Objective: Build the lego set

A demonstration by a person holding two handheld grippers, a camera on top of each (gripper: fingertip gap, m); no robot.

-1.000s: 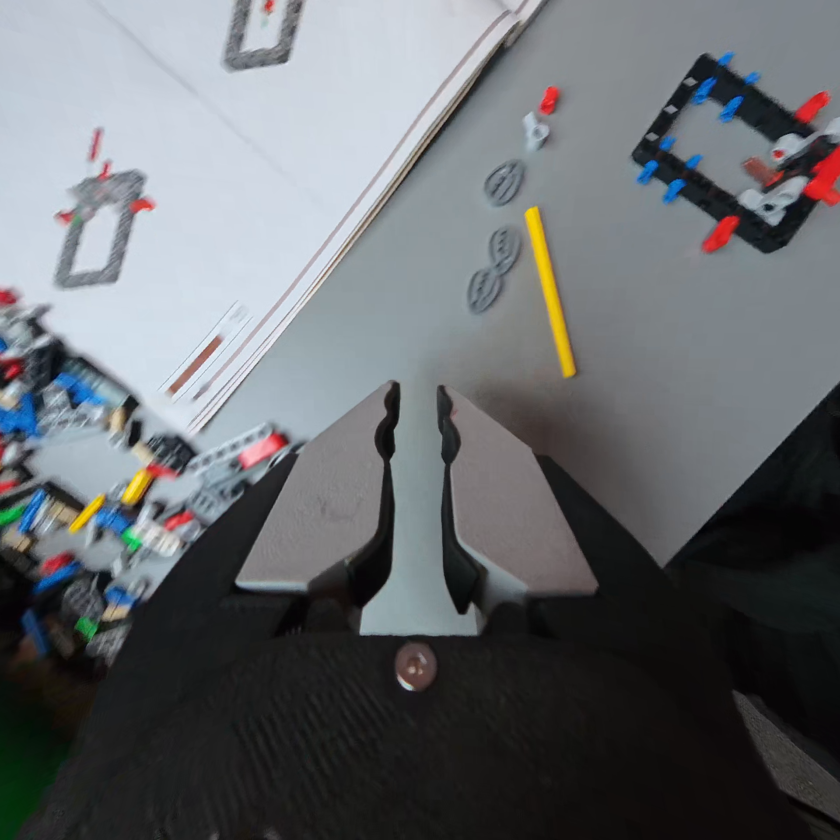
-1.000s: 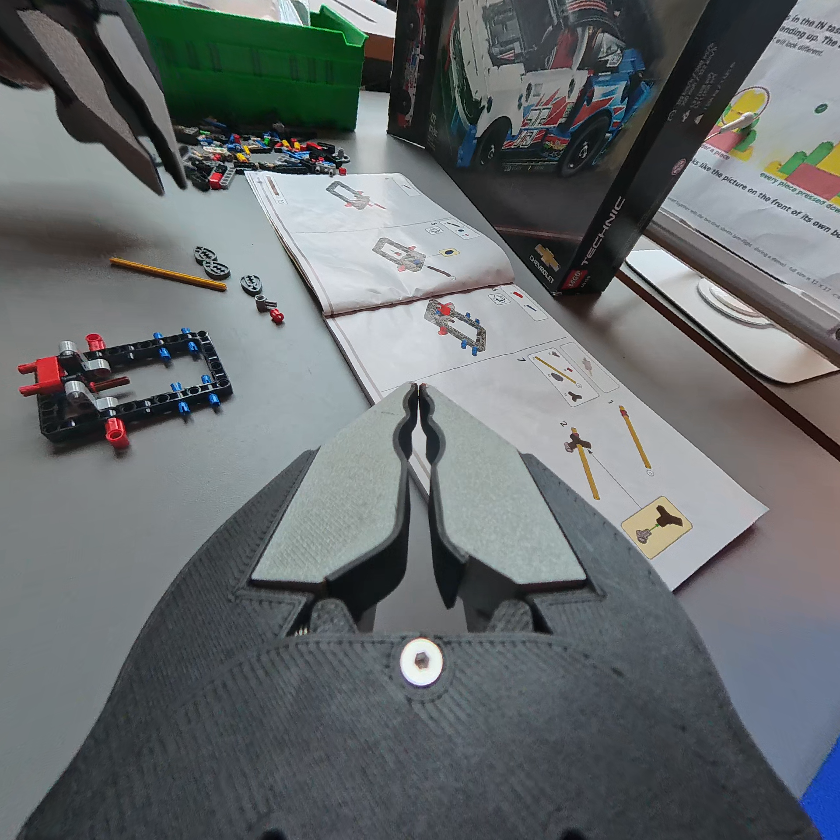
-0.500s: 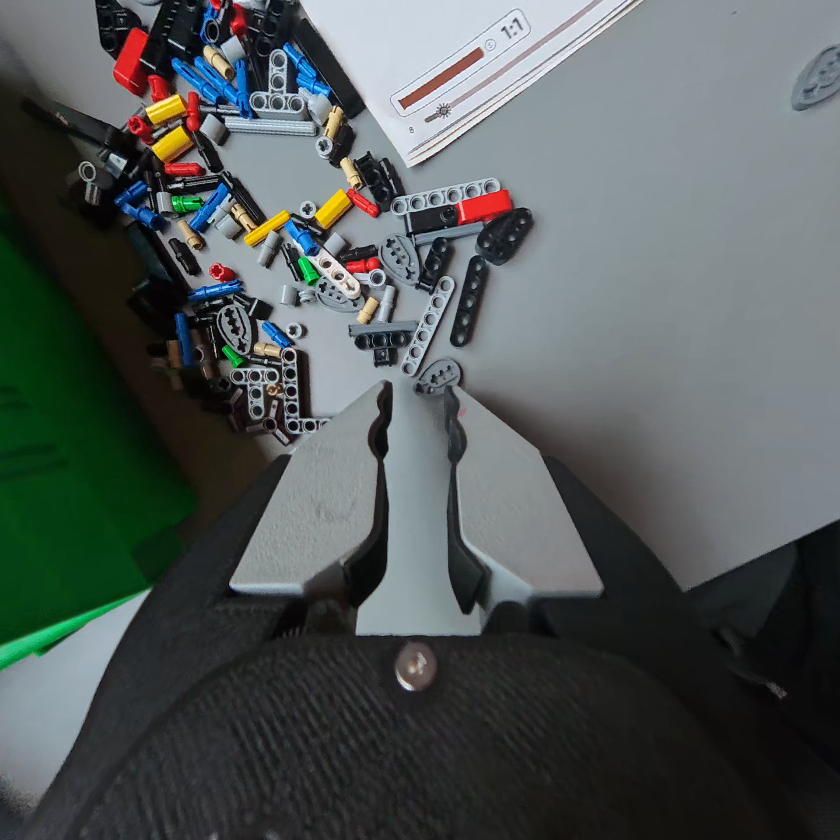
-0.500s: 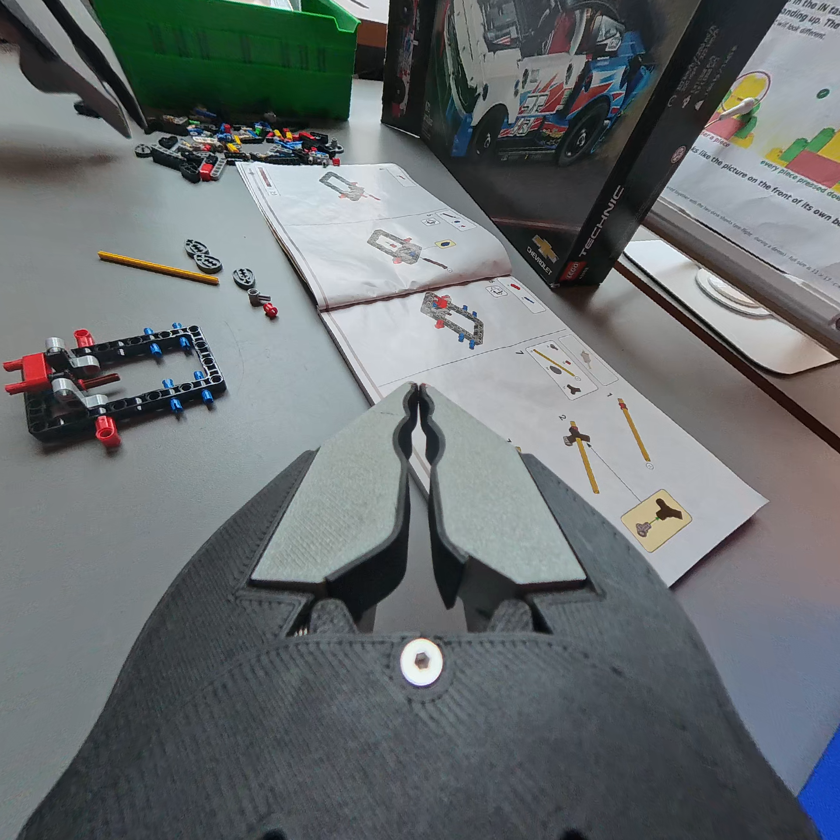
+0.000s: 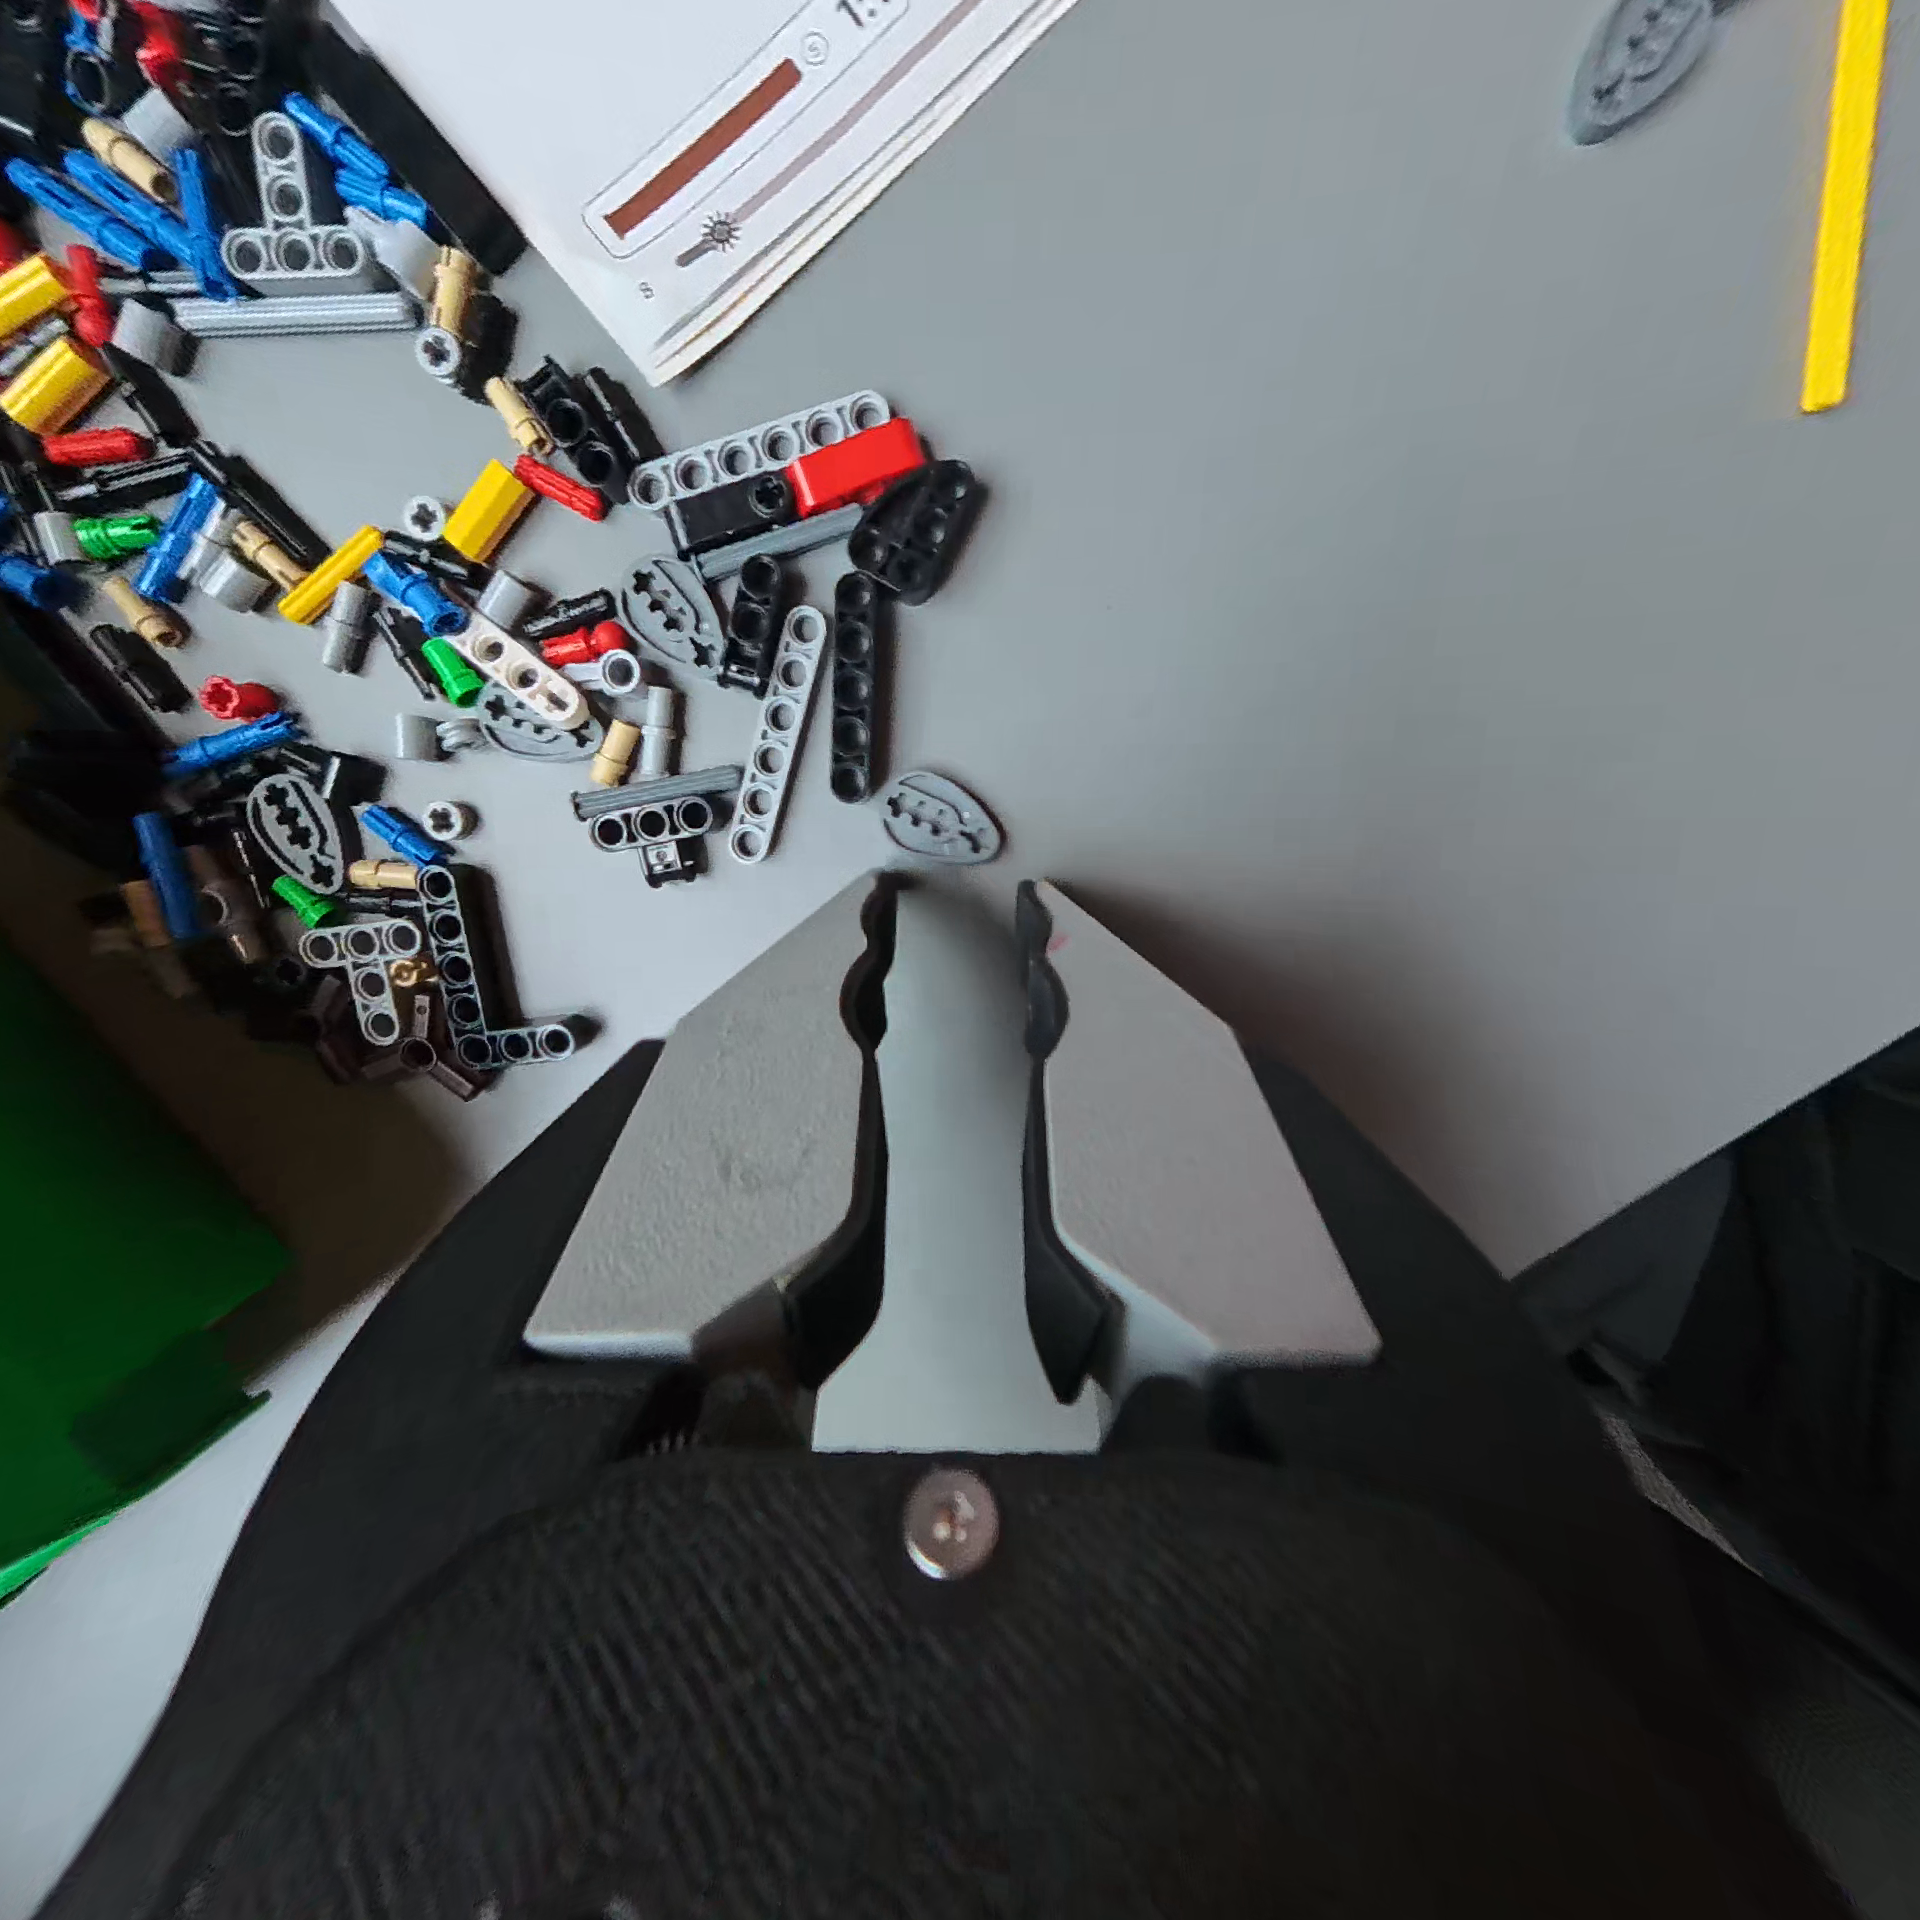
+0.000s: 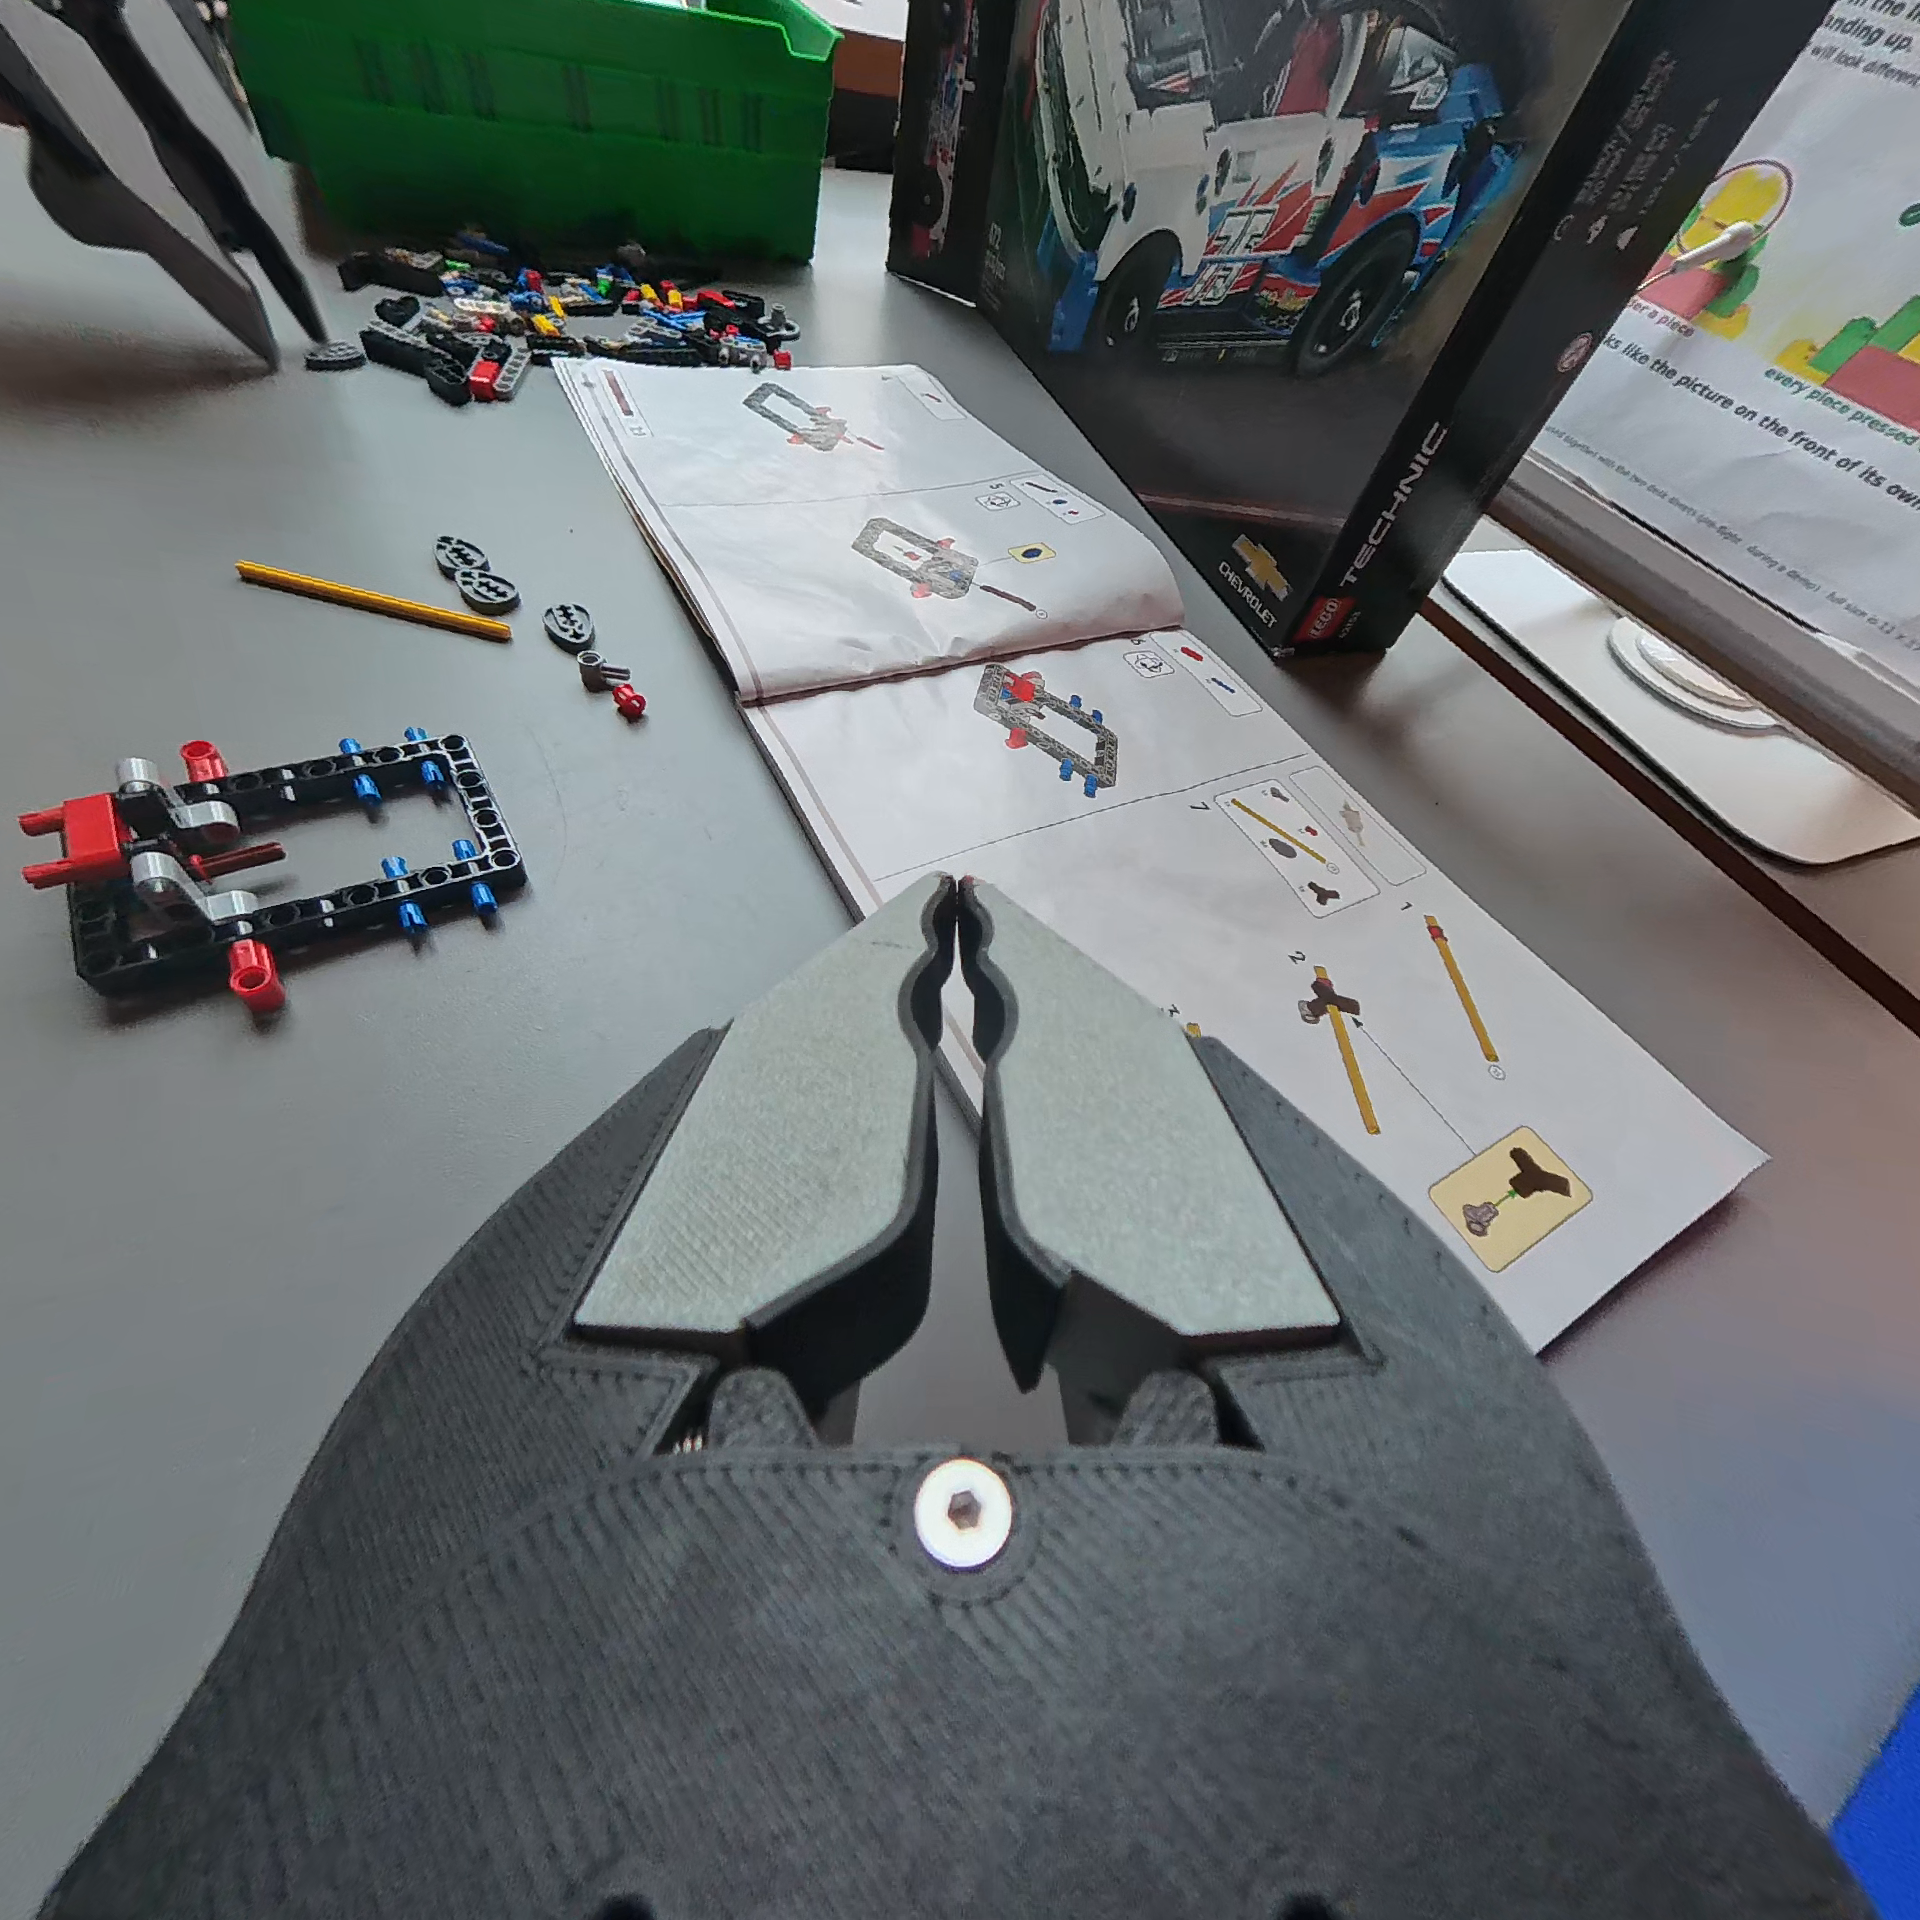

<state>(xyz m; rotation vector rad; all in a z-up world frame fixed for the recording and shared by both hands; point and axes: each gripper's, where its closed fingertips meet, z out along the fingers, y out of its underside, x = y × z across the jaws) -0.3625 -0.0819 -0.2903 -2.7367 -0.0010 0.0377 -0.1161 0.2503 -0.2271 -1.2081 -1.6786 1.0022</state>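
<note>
now that the left gripper (image 5: 954,896) has swung from the yellow axle (image 5: 1841,197) to the loose lego pile (image 5: 416,623), it hovers with jaws apart just short of a grey oval piece (image 5: 941,817), maybe its next pick. the right gripper (image 6: 957,885) waits pinched together, empty, by the black frame (image 6: 281,862).

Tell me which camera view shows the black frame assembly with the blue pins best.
The right wrist view. The black frame assembly lies whole and sharp on the grey table, its blue pins, red connectors and grey parts all visible. The left wrist view does not show it at all; it looks at the pile of loose pieces instead.
</note>
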